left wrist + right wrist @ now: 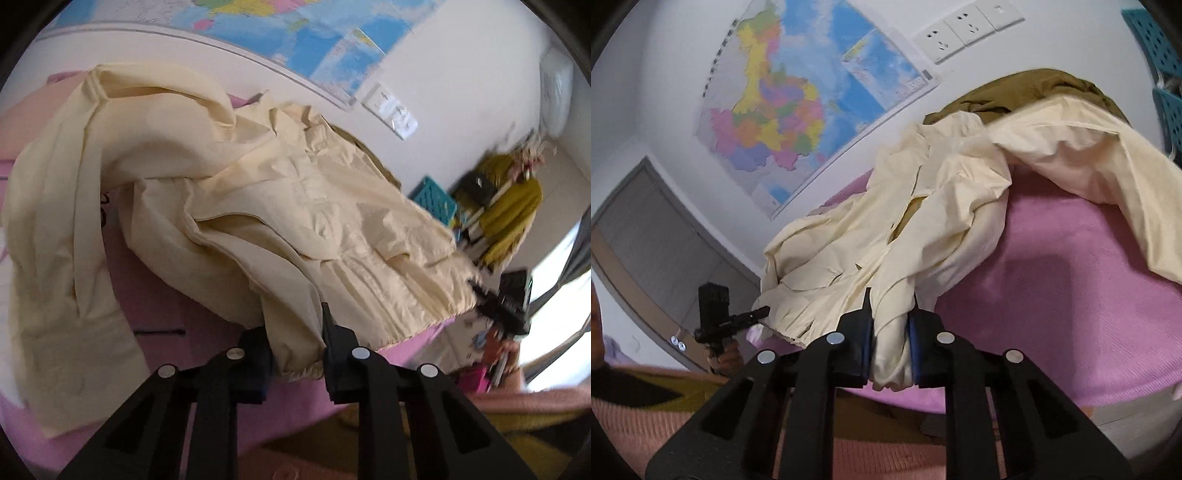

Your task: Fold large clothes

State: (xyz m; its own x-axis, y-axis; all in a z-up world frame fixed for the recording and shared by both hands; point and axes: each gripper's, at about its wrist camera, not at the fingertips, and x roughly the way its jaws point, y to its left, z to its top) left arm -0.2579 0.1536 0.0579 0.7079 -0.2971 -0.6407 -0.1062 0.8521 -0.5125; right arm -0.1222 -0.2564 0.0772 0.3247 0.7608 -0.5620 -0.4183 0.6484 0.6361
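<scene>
A large cream shirt [229, 192] lies crumpled and partly lifted over a pink cloth-covered surface [155, 295]. My left gripper [293, 332] is shut on a bunched edge of the shirt near its hem. In the right wrist view the same cream shirt [923, 206] hangs from my right gripper [890, 332], which is shut on a thick bunch of its fabric between blue pads [866, 350]. The right gripper shows at the right of the left wrist view [502, 306], the left gripper at the left of the right wrist view [731, 321].
An olive-brown garment [1034, 88] lies behind the shirt by the wall. A map [798, 96] and wall sockets [964, 29] are on the white wall. A teal crate [436, 203] and a rack with a mustard garment [509, 206] stand to the right. A grey door [657, 236] is at left.
</scene>
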